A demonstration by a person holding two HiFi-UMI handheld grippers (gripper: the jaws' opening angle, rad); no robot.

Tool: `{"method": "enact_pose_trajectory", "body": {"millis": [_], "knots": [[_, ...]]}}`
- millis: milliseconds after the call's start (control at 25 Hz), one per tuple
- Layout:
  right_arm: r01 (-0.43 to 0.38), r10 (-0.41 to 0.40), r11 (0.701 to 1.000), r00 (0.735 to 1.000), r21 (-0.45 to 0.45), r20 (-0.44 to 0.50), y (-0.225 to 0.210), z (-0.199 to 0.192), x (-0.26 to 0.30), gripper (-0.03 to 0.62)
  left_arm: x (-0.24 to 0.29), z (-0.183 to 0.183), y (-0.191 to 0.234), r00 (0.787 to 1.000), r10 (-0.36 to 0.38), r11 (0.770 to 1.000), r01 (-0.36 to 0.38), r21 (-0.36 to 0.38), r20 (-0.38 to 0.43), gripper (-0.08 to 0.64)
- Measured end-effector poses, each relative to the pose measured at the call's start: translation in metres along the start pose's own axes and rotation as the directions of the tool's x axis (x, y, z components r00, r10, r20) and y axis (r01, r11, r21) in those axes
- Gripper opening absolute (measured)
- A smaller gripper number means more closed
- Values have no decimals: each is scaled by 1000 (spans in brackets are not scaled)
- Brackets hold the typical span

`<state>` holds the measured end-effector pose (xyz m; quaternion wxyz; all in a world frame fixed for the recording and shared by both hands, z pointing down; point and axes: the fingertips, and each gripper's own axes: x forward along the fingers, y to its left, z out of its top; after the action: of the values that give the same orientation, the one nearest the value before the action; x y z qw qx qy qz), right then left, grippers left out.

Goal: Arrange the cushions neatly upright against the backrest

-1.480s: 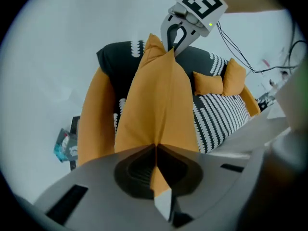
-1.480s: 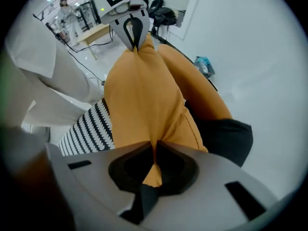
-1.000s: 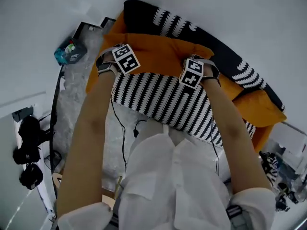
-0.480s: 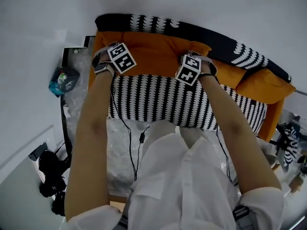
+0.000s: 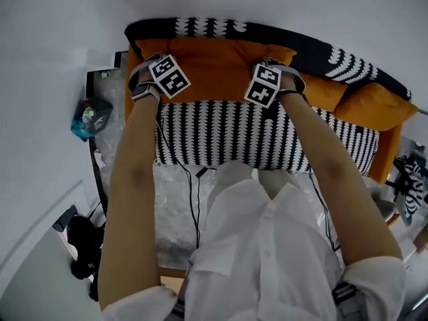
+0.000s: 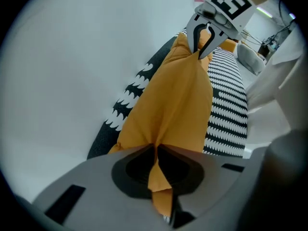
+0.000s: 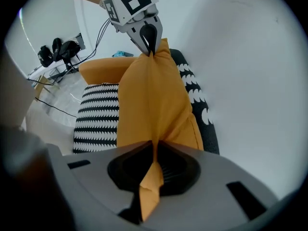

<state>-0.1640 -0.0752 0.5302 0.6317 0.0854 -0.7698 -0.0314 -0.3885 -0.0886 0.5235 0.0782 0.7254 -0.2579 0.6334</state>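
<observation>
A teal bag (image 5: 90, 116) lies on the floor off the left end of the sofa (image 5: 221, 139). The left hand-held gripper (image 6: 156, 160) grips the top left corner of an orange cushion (image 5: 207, 65). Its jaws have just been opening slightly, with a fold of orange cloth pinched between them. The cushion stands upright along the sofa's back edge, against the black-and-white backrest (image 5: 214, 27). It reaches from the left end to about the middle, above the striped seat. The right hand-held gripper (image 7: 154, 160) grips the top right corner. Its jaws have also just been opening slightly, with cloth caught between them. 1 more orange cushion, the end cushion (image 5: 374, 105), sits at the sofa's right end.
</observation>
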Motion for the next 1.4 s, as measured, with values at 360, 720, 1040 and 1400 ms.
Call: {"method": "enact_pose_trajectory", "body": {"millis": [360,720,1040,1400], "knots": [[44,-45,998,999,38,28,-15,-1,-12,69,-10,6,3,1000,12,997,-11,-76,9,117],[13,-151,867,959,498,239,-29,-7,-79,37,-64,23,-13,962,84,839,73,-540,261,72],[-201,-376,568,799,798,469,-7,-43,-179,9,-148,44,-57,859,244,633,210,-745,449,28],[-236,-509,590,633,772,583,27,-73,-299,9,-269,72,-107,703,439,615,219,-757,560,15]]}}
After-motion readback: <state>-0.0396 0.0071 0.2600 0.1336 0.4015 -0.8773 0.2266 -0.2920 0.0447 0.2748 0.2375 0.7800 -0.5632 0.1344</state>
